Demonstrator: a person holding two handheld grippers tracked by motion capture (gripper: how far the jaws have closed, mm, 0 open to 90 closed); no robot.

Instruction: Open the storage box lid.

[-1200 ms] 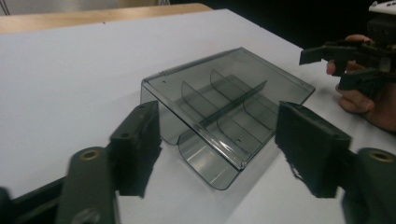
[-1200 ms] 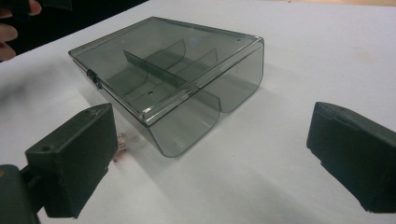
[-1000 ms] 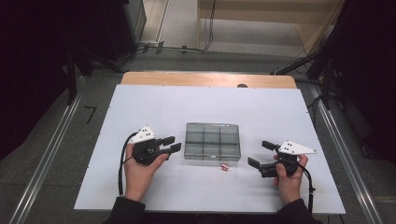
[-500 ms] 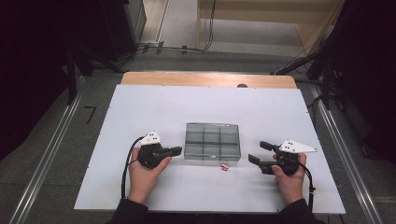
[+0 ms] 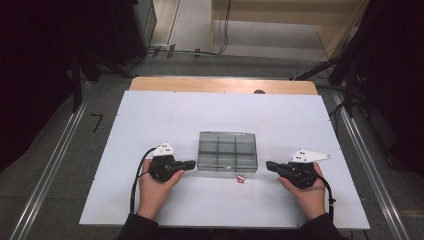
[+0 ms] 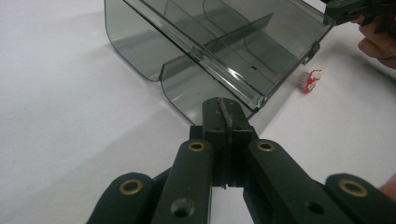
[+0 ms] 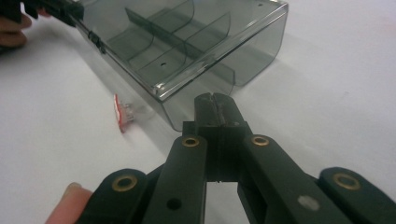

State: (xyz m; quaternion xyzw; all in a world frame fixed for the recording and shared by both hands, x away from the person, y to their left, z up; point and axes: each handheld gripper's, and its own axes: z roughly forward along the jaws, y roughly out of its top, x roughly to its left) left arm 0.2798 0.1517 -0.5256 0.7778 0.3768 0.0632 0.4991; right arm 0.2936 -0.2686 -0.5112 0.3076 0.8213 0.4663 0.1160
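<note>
A white table (image 5: 150,125) in a dim workroom is seen from the high view, with a smoky clear plastic box (image 5: 227,151) set near its middle. The left gripper (image 5: 191,163) is held just beside the box's left end, and the right gripper (image 5: 270,165) a little off its right end, both pointed inward along the box's long axis. A small red-and-white piece (image 5: 240,178) lies just in front of the box, towards its right end, nearer the right gripper.

In the left gripper view, the left gripper (image 6: 225,109) is shown with its jaws pressed together on nothing, tips at the box (image 6: 219,46) corner, the small piece (image 6: 310,80) beyond it.

In the right gripper view, the right gripper (image 7: 215,108) has just been closing and is shut empty just short of the box (image 7: 187,42); the piece (image 7: 122,112) lies left of its tips, so a short sideways reach is judged enough.
</note>
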